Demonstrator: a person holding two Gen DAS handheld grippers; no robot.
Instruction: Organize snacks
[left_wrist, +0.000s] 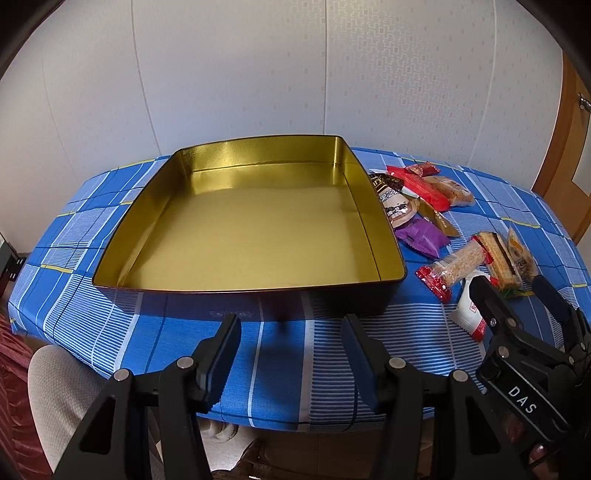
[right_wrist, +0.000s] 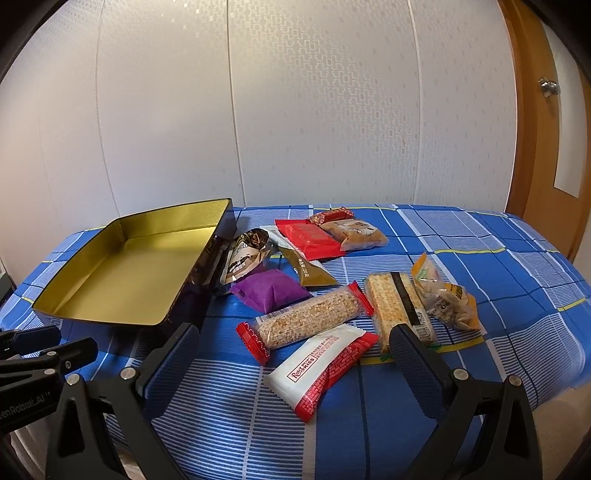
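Two black two-finger grippers hover over a desk covered by a blue plaid cloth, and we see each from its own wrist camera. The left gripper has its fingers spread apart and grips nothing; it faces the near wall of a shallow rectangular tin with a gold interior, which sits on the cloth with nothing inside it. The right gripper likewise holds its fingers wide apart and empty, low over the near part of the cloth.

We find the snacks lying loose on the cloth to the right of the tin. Between the right fingers lies a white-and-red wrapped bar. Just beyond it rests a clear-wrapped puffed-grain bar with red ends, and beside that a clear-wrapped pack of pale wafers, whose near end sits behind the right finger. A small clear-and-orange bag of nuts touches the wafers on their right. Closer to the tin we note a purple pillow pack, a gold triangular sachet and a brown foil packet printed with a face, which leans on the tin's outer wall. Farther back lie a flat red packet and a clear-wrapped brown pastry.
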